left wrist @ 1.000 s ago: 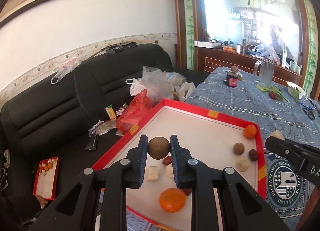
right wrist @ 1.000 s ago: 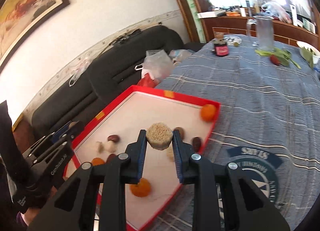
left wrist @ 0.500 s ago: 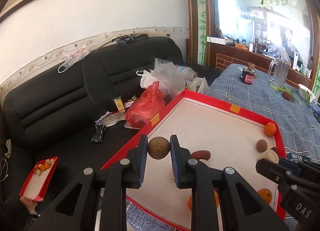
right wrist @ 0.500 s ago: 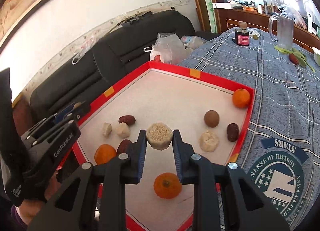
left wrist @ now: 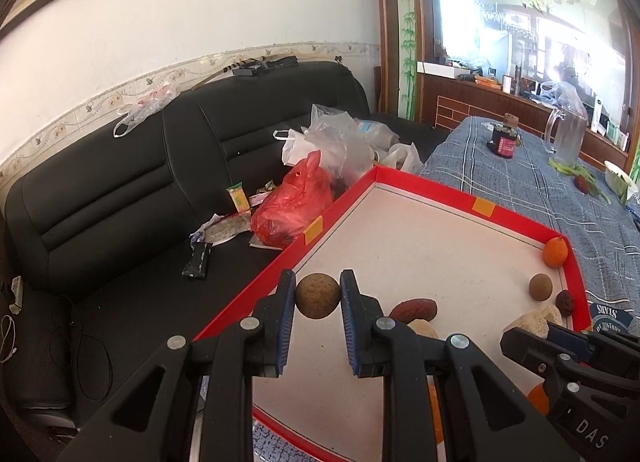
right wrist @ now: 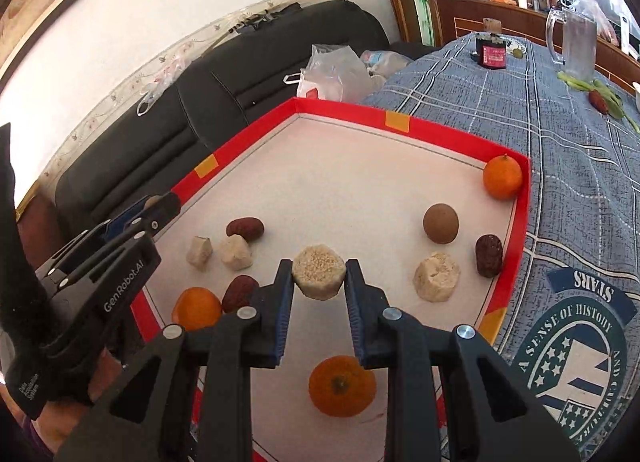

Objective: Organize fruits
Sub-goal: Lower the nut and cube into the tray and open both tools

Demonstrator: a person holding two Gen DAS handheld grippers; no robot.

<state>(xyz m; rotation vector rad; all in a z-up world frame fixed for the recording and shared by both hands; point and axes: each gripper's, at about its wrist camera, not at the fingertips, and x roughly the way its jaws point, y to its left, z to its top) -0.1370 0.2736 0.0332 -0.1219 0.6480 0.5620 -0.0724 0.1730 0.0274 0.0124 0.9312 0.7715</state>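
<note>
A black leather sofa [left wrist: 120,197] stands beyond the table's blue checked tablecloth [right wrist: 560,133]. On the cloth lies the red-rimmed, white-floored tray [right wrist: 344,189], the landmark here. Above the tray's left rim the left gripper [left wrist: 318,296] clamps a round brown fruit [left wrist: 318,296] between its jaws. Over the tray's near middle the right gripper [right wrist: 319,277] pinches a pale, grainy puck-shaped cake [right wrist: 319,277]. An orange mandarin [right wrist: 503,176] sits in the tray's far right corner; a dark red date [right wrist: 489,255] stands upright against the right rim.
</note>
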